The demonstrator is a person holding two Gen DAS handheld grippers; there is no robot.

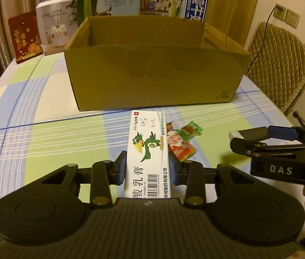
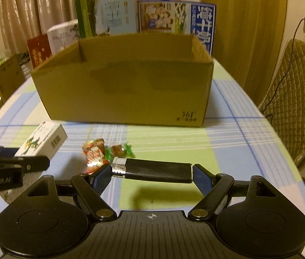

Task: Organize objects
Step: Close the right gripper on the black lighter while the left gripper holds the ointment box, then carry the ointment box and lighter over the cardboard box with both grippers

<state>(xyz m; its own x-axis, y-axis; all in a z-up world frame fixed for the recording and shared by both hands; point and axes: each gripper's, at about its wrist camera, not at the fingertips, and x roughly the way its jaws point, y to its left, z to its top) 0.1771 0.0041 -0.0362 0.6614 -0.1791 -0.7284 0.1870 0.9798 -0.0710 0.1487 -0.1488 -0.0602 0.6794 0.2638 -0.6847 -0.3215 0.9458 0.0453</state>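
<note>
The right gripper [image 2: 152, 172] has its jaws clenched on a black lighter [image 2: 152, 171], held crosswise by its two ends and lifted clear of the surface [image 2: 249, 146], on the near side of the cardboard box [image 2: 122, 95]. That end-to-end pinch looks risky: a small twist could let the lighter swivel or pop out. The left gripper [image 1: 148, 168] grasps a white medicine carton [image 1: 147, 151] by its long sides, also short of the box; its free end could catch the box's near wall. Wrapped candies [image 2: 100, 153] lie loose between grippers and box and could be swept aside.
</note>
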